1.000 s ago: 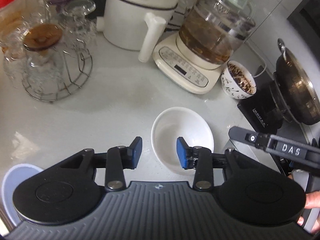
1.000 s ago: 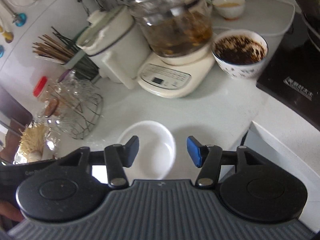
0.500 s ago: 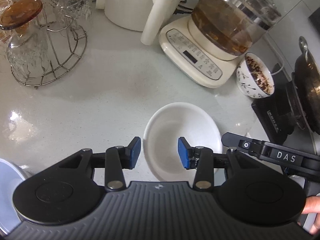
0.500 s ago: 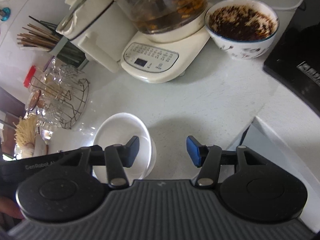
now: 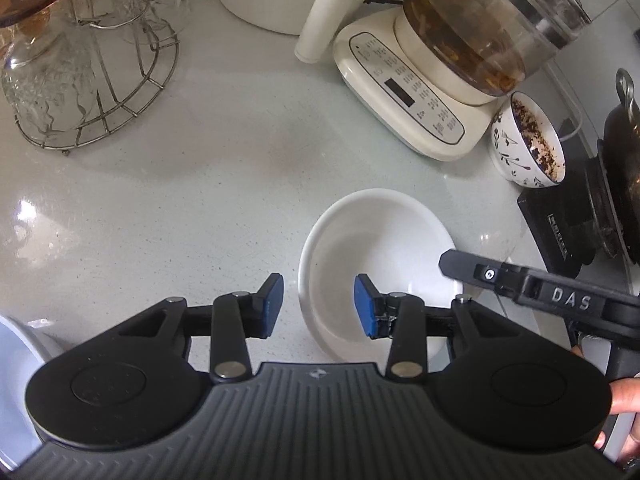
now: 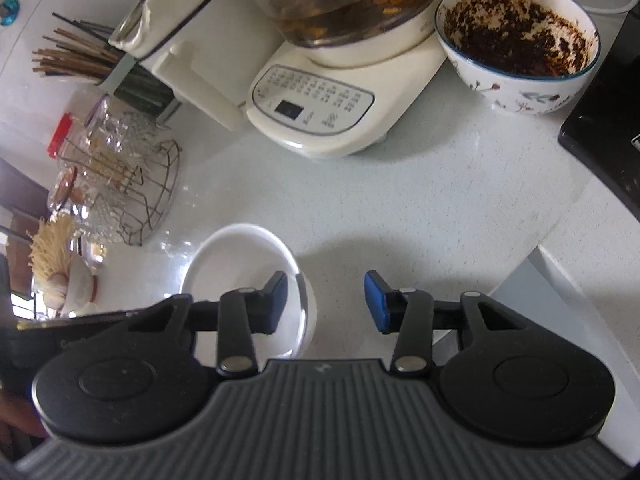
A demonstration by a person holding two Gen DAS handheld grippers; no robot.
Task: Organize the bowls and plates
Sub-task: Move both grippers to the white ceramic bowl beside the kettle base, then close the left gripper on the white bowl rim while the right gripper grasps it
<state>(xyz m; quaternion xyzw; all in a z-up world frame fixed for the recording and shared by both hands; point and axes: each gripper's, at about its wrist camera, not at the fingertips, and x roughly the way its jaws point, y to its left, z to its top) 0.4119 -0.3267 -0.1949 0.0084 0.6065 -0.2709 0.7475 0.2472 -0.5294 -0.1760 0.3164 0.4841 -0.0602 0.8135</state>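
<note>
A white bowl (image 5: pixel 376 248) stands upright on the pale speckled tabletop (image 5: pixel 200 184), mouth up and empty; being round, it has no long axis to speak of. It sits in the open area in front of the cream appliance (image 5: pixel 408 92) with its glass jug, well apart from the wire rack of glasses (image 5: pixel 92 80).

The left tool (image 5: pixel 318 306) points steeply down at the near left part of the bowl. Its jaws straddle the rim: the right blue pad hangs inside the bowl, the left pad outside over the tabletop, and neither pad presses on the wall, so the tool is released. The right tool (image 6: pixel 326 302) also tilts steeply downward, on the bowl's opposite side. Its left pad sits over the bowl's inside, its right pad outside above bare tabletop. Its jaws have just been closing, with the bowl's rim between them, yet a clear gap shows and nothing is clenched. In the left view the right tool's black finger reaches in over the bowl's far right rim.

A patterned bowl (image 6: pixel 518 44) holding dark residue stands beside the appliance, next to the black cooktop (image 5: pixel 556 232).
</note>
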